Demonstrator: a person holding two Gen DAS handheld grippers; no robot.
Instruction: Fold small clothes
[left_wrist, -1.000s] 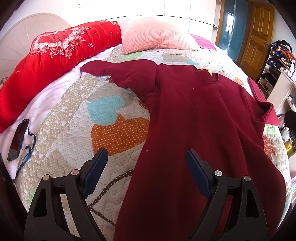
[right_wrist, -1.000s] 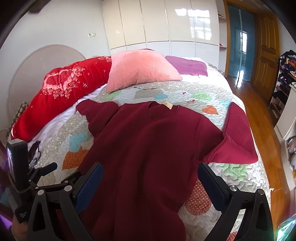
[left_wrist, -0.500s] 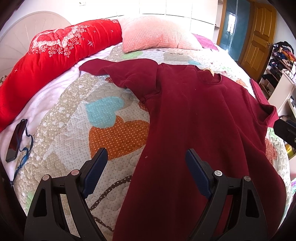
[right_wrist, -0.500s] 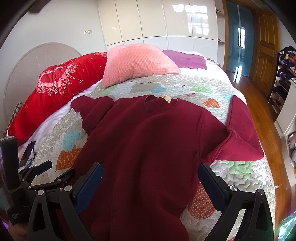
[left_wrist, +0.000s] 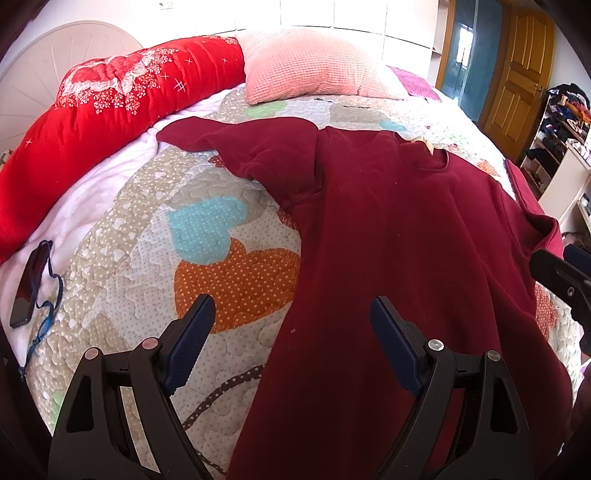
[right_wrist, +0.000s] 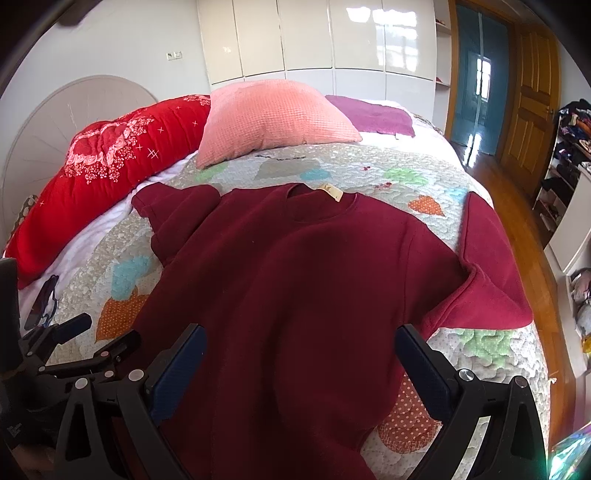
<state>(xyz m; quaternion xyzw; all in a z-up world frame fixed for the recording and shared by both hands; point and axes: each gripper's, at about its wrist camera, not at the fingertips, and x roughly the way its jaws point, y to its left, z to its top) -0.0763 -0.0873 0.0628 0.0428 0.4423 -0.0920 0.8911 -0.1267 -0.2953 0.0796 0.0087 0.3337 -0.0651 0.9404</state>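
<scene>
A dark red sweatshirt (left_wrist: 406, 240) lies spread flat, front up, on a patchwork quilt (left_wrist: 207, 229), collar with a tan label at the far end. It also shows in the right wrist view (right_wrist: 295, 280), both sleeves out to the sides. My left gripper (left_wrist: 291, 325) is open and empty above the sweatshirt's left side near the hem. My right gripper (right_wrist: 299, 354) is open and empty above the lower middle of the sweatshirt. The left gripper shows in the right wrist view (right_wrist: 96, 339), and part of the right one at the left view's right edge (left_wrist: 561, 280).
A long red cushion (left_wrist: 103, 110) and a pink pillow (left_wrist: 310, 66) lie at the head of the bed. A phone with a blue cord (left_wrist: 29, 284) lies on the white sheet at left. A wooden door (right_wrist: 532, 92) and shelves stand at right.
Both grippers have moved forward and slightly lower over the sweatshirt. The right gripper has come into the left view's right edge. The sweatshirt has not moved.
</scene>
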